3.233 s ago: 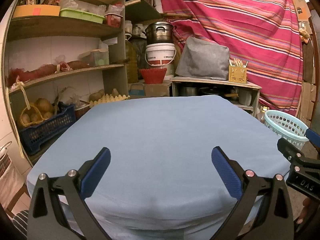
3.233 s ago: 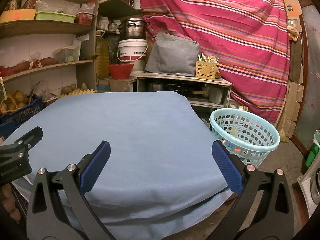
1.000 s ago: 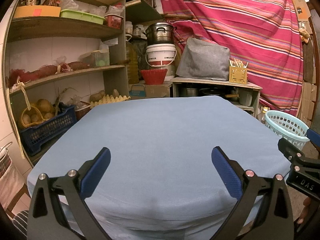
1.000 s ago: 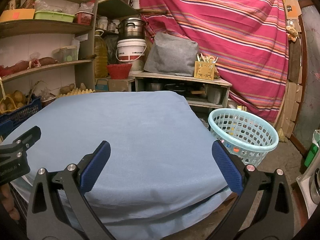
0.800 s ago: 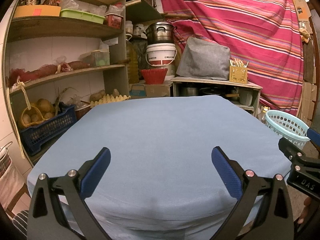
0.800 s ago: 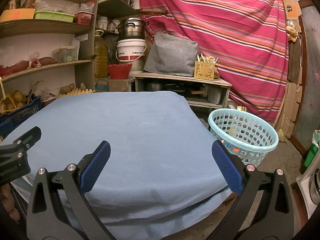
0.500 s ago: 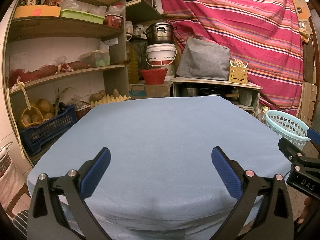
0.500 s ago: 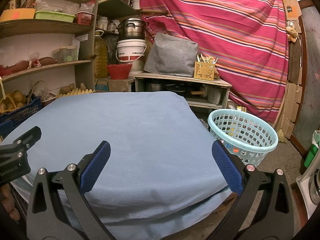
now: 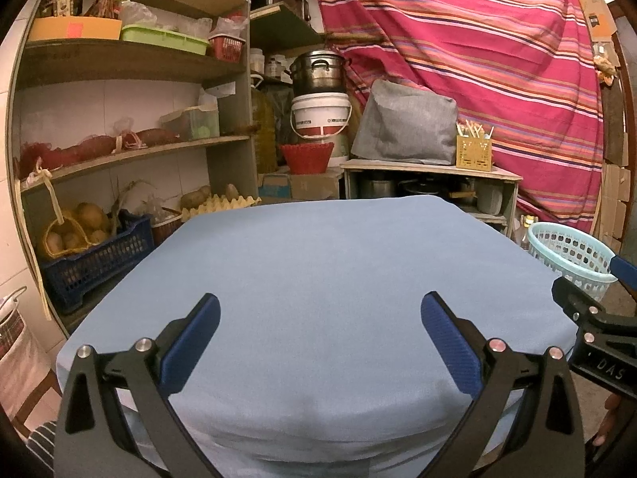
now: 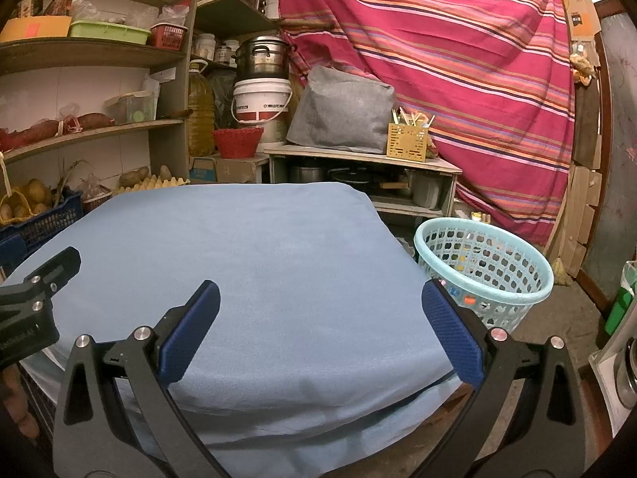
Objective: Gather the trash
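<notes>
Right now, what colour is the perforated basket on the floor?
Light turquoise basket, clearest in the right wrist view.

Count: one table (image 10: 247,247) under blue cloth; one light-blue mesh basket (image 10: 483,269) on the floor; two grippers, left gripper (image 9: 320,320) and right gripper (image 10: 320,318), two blue-padded fingers (image 10: 191,328) each; one white bucket (image 10: 260,105); one steel pot (image 10: 260,55); one red bowl (image 10: 237,141).

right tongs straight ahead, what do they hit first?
Probably the blue cloth on the table: the right tongs hang open above its near edge, nothing lying between. The basket sits off to the right. Depth unclear.
</notes>
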The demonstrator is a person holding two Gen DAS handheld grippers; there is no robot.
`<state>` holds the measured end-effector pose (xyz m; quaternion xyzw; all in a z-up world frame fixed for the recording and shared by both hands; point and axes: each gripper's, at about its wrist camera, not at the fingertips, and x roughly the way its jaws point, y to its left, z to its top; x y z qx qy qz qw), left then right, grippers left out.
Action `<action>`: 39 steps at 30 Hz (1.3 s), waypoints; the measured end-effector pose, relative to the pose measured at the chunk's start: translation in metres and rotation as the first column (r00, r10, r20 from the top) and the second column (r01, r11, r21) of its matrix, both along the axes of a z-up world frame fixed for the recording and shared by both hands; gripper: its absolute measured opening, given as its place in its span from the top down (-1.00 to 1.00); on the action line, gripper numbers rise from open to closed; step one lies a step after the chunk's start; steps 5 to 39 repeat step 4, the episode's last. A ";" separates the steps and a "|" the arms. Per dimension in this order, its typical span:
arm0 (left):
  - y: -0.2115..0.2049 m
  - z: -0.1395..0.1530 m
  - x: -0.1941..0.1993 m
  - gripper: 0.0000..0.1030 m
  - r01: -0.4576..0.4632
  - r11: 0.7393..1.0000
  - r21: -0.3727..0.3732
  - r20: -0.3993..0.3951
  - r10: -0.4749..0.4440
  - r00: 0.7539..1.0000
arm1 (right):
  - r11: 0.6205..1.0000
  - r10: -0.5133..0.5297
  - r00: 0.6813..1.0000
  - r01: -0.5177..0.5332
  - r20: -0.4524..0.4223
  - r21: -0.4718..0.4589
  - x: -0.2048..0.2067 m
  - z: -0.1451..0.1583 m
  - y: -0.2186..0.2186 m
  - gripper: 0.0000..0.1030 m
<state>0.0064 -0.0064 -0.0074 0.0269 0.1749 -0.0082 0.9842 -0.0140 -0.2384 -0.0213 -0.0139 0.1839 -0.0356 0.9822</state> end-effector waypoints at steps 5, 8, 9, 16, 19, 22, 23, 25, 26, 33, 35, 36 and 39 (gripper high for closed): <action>0.000 -0.001 0.000 -0.91 0.003 1.000 0.005 -0.003 -0.003 1.000 | 1.000 -0.001 1.000 0.001 -0.003 0.007 0.001 0.000 -0.001 -0.92; 0.000 -0.001 0.000 -0.91 0.003 1.000 0.005 -0.003 -0.003 1.000 | 1.000 -0.001 1.000 0.001 -0.003 0.007 0.001 0.000 -0.001 -0.92; 0.000 -0.001 0.000 -0.91 0.003 1.000 0.005 -0.003 -0.003 1.000 | 1.000 -0.001 1.000 0.001 -0.003 0.007 0.001 0.000 -0.001 -0.92; 0.000 -0.001 0.000 -0.91 0.003 1.000 0.005 -0.003 -0.003 1.000 | 1.000 -0.001 1.000 0.001 -0.003 0.007 0.001 0.000 -0.001 -0.92; 0.000 -0.001 0.000 -0.91 0.003 1.000 0.005 -0.003 -0.003 1.000 | 1.000 -0.001 1.000 0.001 -0.003 0.007 0.001 0.000 -0.001 -0.92; 0.000 -0.001 0.000 -0.91 0.003 1.000 0.005 -0.003 -0.003 1.000 | 1.000 -0.001 1.000 0.001 -0.003 0.007 0.001 0.000 -0.001 -0.92; 0.000 -0.001 0.000 -0.91 0.003 1.000 0.005 -0.003 -0.003 1.000 | 1.000 -0.001 1.000 0.001 -0.003 0.007 0.001 0.000 -0.001 -0.92; 0.000 -0.001 0.000 -0.91 0.003 1.000 0.005 -0.003 -0.003 1.000 | 1.000 -0.001 1.000 0.001 -0.003 0.007 0.001 0.000 -0.001 -0.92; 0.000 -0.001 0.000 -0.91 0.003 1.000 0.005 -0.003 -0.003 1.000 | 1.000 -0.001 1.000 0.001 -0.003 0.007 0.001 0.000 -0.001 -0.92; 0.000 -0.001 0.000 -0.91 0.003 1.000 0.005 -0.003 -0.003 1.000 | 1.000 -0.001 1.000 0.001 -0.003 0.007 0.001 0.000 -0.001 -0.92; 0.000 -0.001 0.000 -0.91 0.003 1.000 0.005 -0.003 -0.003 1.000 | 1.000 -0.001 1.000 0.001 -0.003 0.007 0.001 0.000 -0.001 -0.92; 0.000 -0.001 0.000 -0.91 0.003 1.000 0.005 -0.003 -0.003 1.000 | 1.000 -0.001 1.000 0.001 -0.003 0.007 0.001 0.000 -0.001 -0.92; 0.000 -0.001 0.000 -0.91 0.003 1.000 0.005 -0.003 -0.003 1.000 | 1.000 -0.001 1.000 0.001 -0.003 0.007 0.001 0.000 -0.001 -0.92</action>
